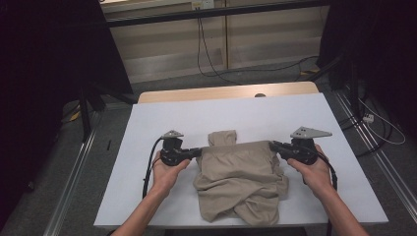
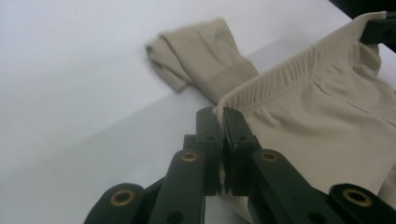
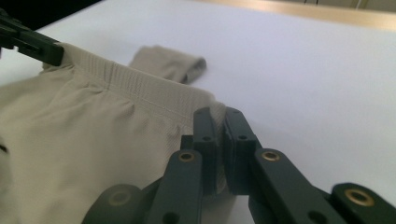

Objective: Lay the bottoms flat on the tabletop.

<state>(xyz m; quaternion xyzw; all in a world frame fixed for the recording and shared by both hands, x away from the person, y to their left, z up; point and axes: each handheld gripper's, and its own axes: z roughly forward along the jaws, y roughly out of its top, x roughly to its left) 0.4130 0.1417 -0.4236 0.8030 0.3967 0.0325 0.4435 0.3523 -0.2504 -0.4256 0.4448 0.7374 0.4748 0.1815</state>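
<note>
The left gripper (image 2: 223, 122) has its fingers clamped on one end of the ribbed waistband of a beige garment (image 1: 239, 173); in the left gripper view the band's corner is pinched between the two black pads. The right gripper (image 3: 221, 122) has its fingers clamped on the other end of the same band, the cloth squeezed flat between them. In the high view the left gripper (image 1: 196, 152) sits at the garment's left top corner and the right gripper (image 1: 273, 146) at its right top corner, so the waistband runs nearly straight between them. Below the band the cloth hangs loose and rumpled, its folds lying on the white tabletop (image 1: 162, 118) toward the near edge. A folded beige part (image 2: 201, 53) lies flat on the tabletop just beyond the band. A person's hands hold the grippers, forearms coming in from the near side, and a black cable (image 1: 146, 169) trails from the left gripper.
</note>
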